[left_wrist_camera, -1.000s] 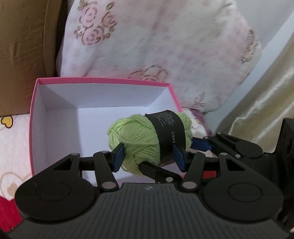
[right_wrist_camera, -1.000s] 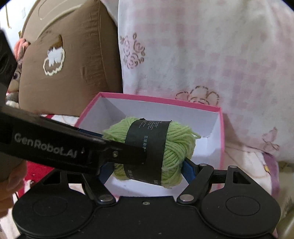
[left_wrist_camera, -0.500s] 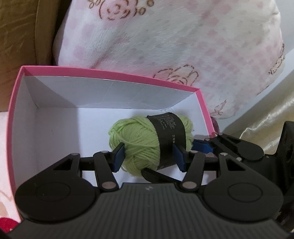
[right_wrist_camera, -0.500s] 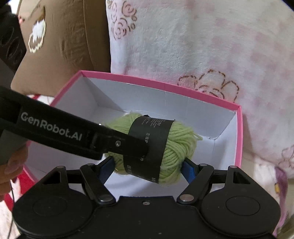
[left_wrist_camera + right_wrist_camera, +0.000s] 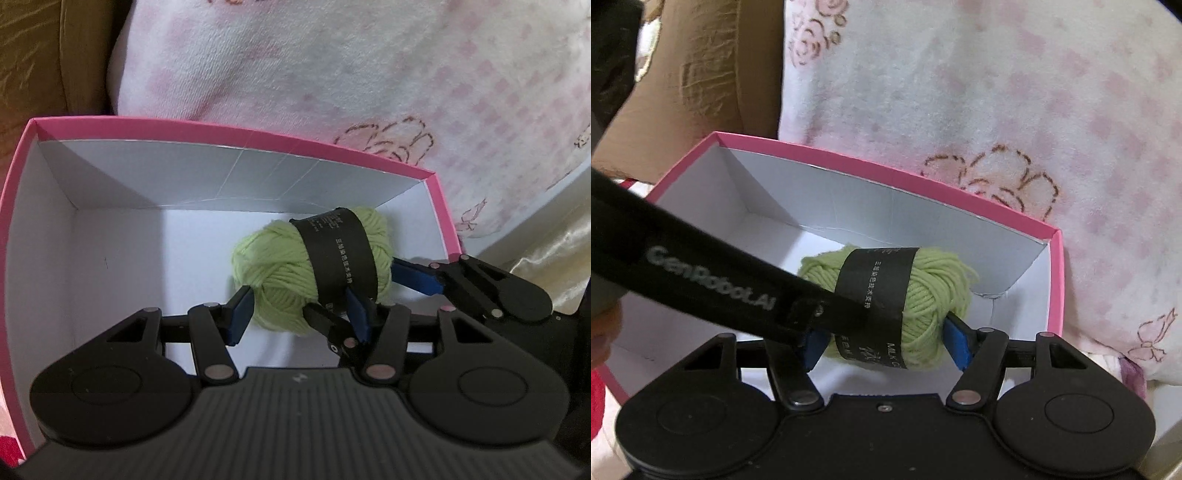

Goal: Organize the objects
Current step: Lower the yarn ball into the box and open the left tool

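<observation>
A light green yarn ball (image 5: 273, 266) (image 5: 934, 280) with a black paper band hangs low inside a pink box (image 5: 221, 129) (image 5: 886, 177) with a white inside, near its right wall. Both grippers hold it. My left gripper (image 5: 299, 312) has its blue pads pressed on the ball's near end, its jaws closing a little. My right gripper (image 5: 886, 347) clamps the ball from both sides, and its jaws are closing too. The right gripper's blue fingers (image 5: 417, 277) show beside the ball. The left gripper's black fingers (image 5: 738, 291) cross in front of the ball's left half.
A pink-and-white flowered blanket (image 5: 332, 74) (image 5: 997, 110) bulges just behind the box. A brown cushion (image 5: 37, 55) (image 5: 701, 74) stands at the back left. Pale gold cloth (image 5: 546, 240) lies to the right. A person's hand (image 5: 602, 332) shows at the left edge.
Both grippers came forward and down with the yarn ball, from above the box's near edge to low inside it. The right gripper's pads have drawn closer together.
</observation>
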The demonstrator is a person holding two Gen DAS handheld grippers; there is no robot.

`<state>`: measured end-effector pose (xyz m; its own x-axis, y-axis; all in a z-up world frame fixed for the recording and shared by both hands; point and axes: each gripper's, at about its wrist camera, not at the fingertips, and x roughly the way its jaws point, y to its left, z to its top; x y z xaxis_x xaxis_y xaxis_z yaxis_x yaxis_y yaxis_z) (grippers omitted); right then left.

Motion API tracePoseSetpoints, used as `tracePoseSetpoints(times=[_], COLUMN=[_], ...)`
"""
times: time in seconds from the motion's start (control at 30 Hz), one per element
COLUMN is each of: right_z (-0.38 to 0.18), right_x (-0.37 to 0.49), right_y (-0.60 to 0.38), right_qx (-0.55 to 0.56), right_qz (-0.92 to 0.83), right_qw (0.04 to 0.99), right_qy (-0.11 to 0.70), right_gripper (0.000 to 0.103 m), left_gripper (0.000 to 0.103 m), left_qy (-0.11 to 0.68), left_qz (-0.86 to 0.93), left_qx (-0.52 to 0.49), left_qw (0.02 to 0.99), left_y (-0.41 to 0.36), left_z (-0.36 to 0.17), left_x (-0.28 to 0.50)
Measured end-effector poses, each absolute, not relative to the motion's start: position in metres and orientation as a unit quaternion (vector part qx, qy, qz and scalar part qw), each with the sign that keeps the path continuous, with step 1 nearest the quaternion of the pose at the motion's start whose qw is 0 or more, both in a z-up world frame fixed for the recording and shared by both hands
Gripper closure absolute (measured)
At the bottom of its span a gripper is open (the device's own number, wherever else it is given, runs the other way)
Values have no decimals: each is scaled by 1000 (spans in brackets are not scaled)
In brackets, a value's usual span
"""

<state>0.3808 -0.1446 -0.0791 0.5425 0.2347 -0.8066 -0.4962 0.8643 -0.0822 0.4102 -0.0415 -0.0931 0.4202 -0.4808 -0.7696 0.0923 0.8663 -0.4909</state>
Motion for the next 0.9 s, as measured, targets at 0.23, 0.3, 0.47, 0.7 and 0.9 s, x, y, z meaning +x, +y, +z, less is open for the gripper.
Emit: tracePoseSetpoints(times=[0.23, 0.3, 0.47, 0.7, 0.9], right_z=[-76, -77, -78, -81, -73], right_x=[369, 367, 372, 375, 357], right_y=[-152, -154, -154, -144, -155], right_qx=[-170, -182, -186, -206, -181], right_qz=[218, 214, 195, 174, 183], right_qw=[864, 864, 868, 875, 879], right_qy=[420, 418, 417, 403, 401], right_gripper=[40, 46, 66, 68, 65], left_gripper=[63, 65, 72, 72, 67], left_qy=[513, 507, 493, 483, 486], left_qz=[-151, -149, -146, -133, -141], left_qx=[-201, -196, -194, -186, -167], left_qw=[821, 826, 836, 845, 846], left_y=[-50, -53, -59, -61, -64], left_z=[-99, -96, -92, -88, -83], left_x=[415, 413, 415, 419, 408])
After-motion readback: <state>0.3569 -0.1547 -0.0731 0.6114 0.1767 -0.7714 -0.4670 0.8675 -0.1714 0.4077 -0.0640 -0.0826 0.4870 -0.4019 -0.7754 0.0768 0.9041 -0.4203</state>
